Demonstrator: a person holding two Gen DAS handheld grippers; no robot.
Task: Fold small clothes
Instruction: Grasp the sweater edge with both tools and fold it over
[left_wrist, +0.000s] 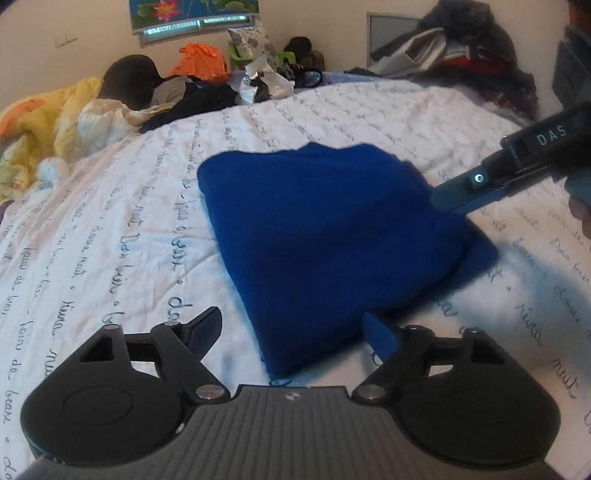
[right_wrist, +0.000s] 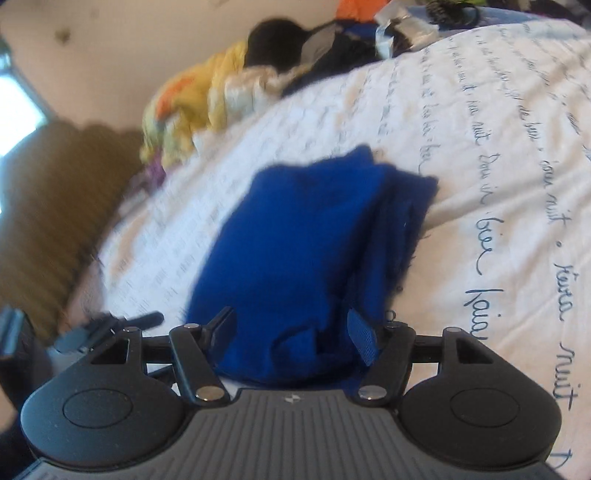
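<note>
Both grippers stand open and hold nothing: the left gripper (left_wrist: 291, 332) waits at the near edge of the folded blue cloth (left_wrist: 325, 236) on the bed (left_wrist: 110, 221), and the right gripper (right_wrist: 291, 332) has the cloth's end loose between its fingers. If either one bumps or drags the cloth, the neat fold could slide apart, because a bottom layer already sticks out on one side.

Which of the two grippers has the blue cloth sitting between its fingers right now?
The right gripper: its open fingers straddle the near end of the folded blue cloth. The left gripper hangs open at the cloth's corner.
</note>
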